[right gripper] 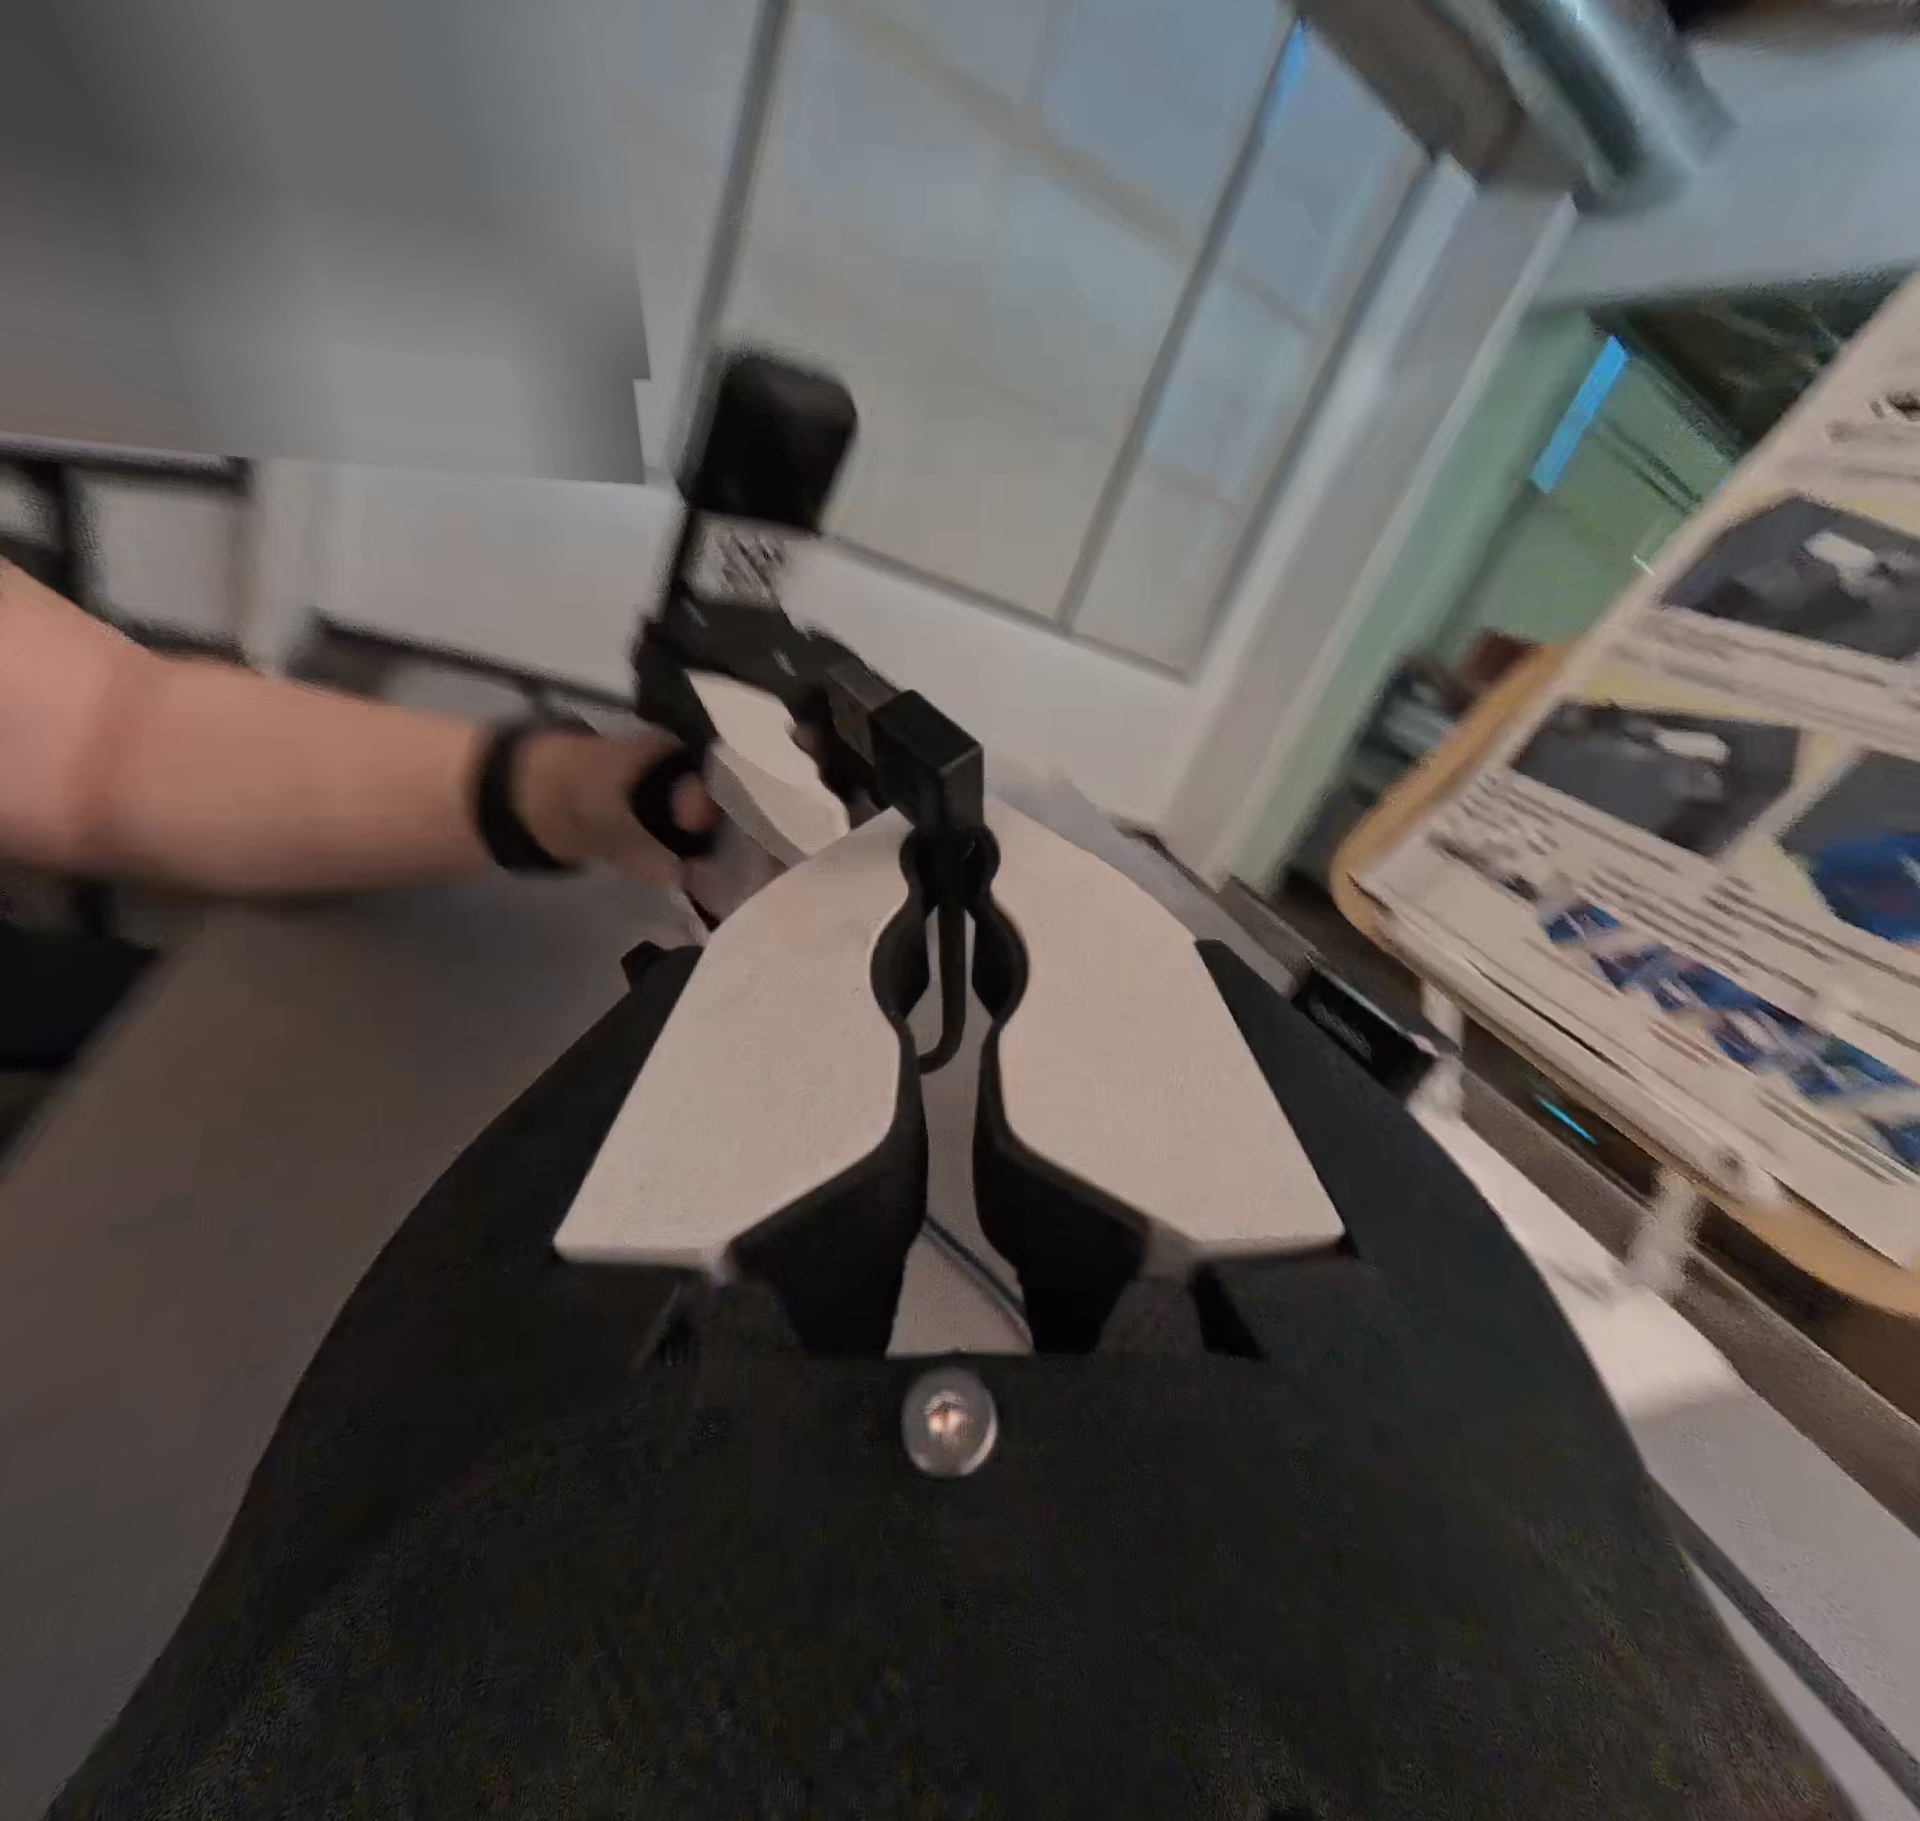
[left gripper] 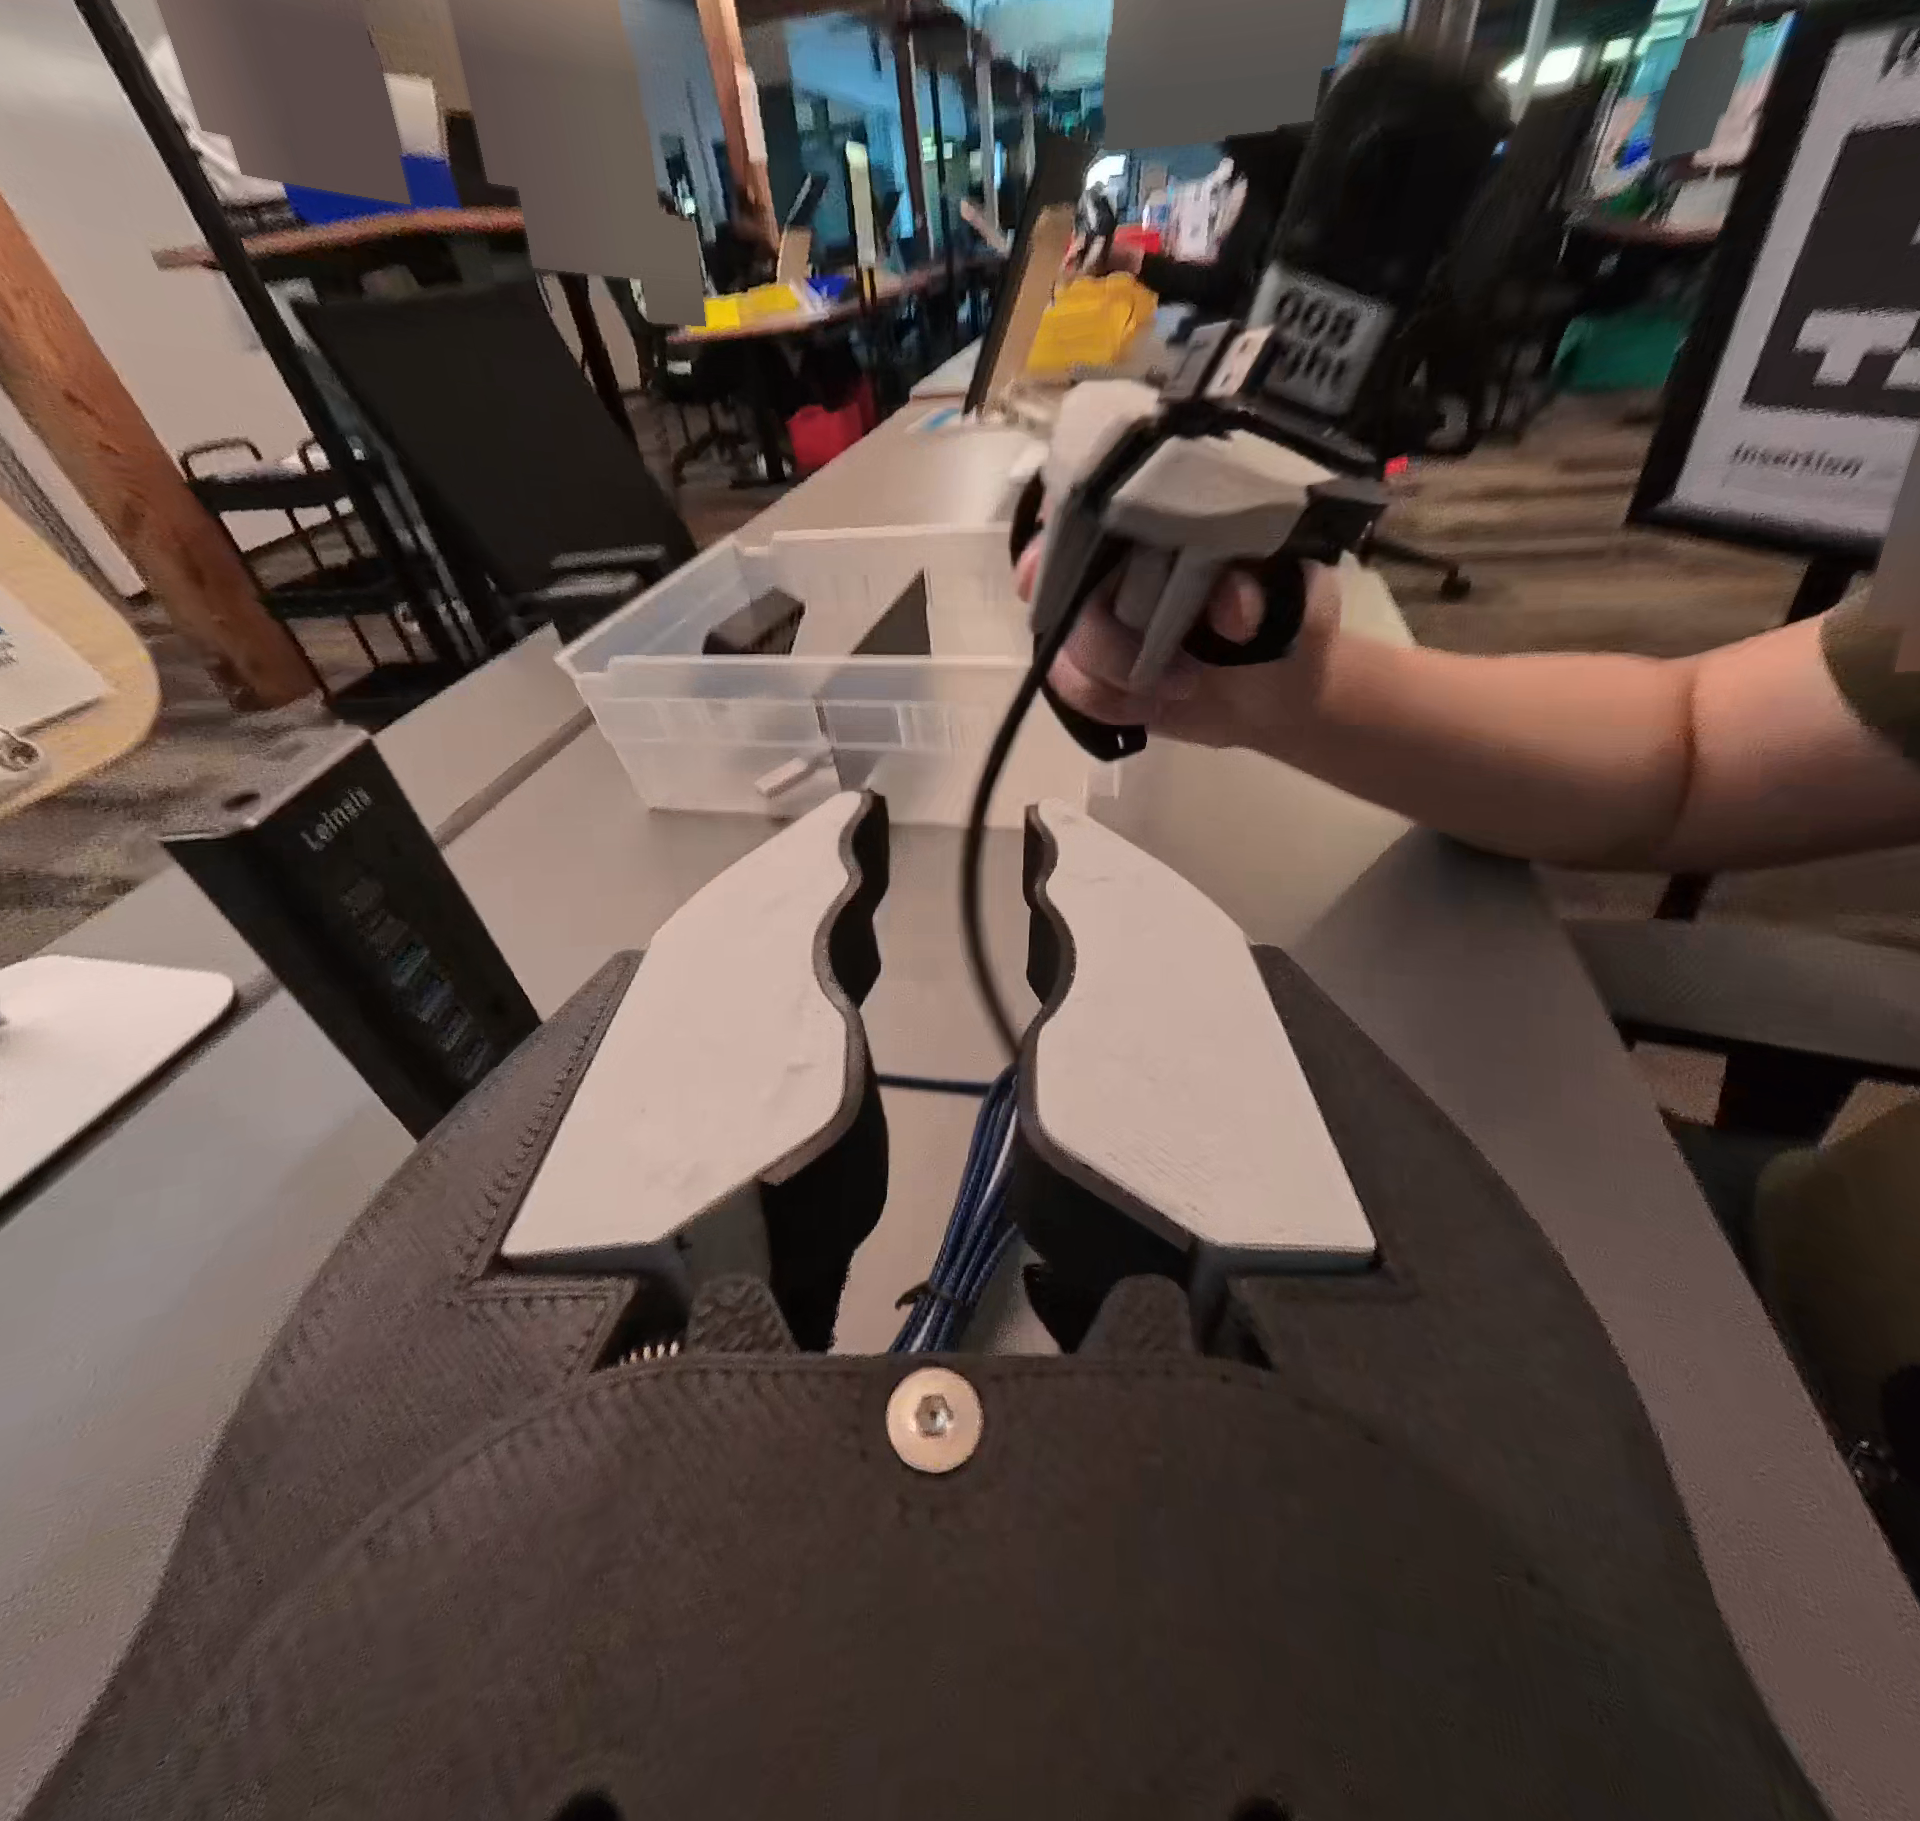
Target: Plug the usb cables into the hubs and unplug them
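— Out past the long grey desk (left gripper: 914, 483)?
— Open workshop: brown wooden posts (left gripper: 727, 57), cluttered far tables with yellow bins (left gripper: 1091, 317), black wire chair (left gripper: 270, 493), dark patterned carpet (left gripper: 1538, 504).
— And the other way?
— Tall frosted windows in pale frames (right gripper: 1039, 265), silver round duct overhead (right gripper: 1507, 36), mint-green wall (right gripper: 1558, 504). Bright, even daylight.
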The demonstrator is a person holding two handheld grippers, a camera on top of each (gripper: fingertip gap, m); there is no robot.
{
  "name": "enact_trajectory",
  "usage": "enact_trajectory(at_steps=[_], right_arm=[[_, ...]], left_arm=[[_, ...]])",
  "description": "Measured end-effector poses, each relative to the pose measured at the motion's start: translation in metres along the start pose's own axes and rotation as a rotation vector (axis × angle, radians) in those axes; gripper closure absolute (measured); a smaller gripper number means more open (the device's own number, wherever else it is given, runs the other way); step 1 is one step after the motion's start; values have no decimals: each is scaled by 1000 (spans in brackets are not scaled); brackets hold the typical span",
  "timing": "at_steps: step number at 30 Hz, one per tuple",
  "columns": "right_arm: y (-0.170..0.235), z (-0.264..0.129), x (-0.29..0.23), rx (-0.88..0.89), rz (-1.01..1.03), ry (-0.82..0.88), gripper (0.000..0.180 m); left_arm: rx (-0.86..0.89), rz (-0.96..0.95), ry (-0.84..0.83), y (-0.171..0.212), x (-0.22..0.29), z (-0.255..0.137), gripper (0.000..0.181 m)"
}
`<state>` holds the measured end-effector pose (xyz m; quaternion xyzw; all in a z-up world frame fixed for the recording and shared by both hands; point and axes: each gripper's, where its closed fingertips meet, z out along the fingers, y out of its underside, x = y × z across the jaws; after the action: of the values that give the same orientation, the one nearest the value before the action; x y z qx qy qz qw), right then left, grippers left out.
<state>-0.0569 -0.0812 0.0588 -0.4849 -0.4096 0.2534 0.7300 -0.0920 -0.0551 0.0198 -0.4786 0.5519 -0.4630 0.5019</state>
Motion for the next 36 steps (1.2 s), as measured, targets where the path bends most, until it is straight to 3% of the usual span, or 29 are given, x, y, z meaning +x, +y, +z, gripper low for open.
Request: enact_trajectory(at_steps=[5, 12, 16, 22, 29, 36], right_arm=[[-54, -34, 1, 386, 282, -192, 177], [-58, -39, 1, 413, 300, -220, 176], [-45, -32, 5, 318, 221, -133, 176], [-5, -33, 44, 75, 2, 223, 176], [37, -27, 55, -257, -216, 381, 176], [75, -4, 33, -528, -662, 416, 176]], left_arm=[[27, 14, -51, 4, -4, -17, 159], [15, -41, -36, 18, -4, -15, 159], [-20, -27, -54, 28, -6, -14, 160], [-17, -130, -60, 37, -13, -10, 159], [-40, -140, -89, 44, -19, -8, 157], [-111, 161, -196, 50, -3, 10, 155]])
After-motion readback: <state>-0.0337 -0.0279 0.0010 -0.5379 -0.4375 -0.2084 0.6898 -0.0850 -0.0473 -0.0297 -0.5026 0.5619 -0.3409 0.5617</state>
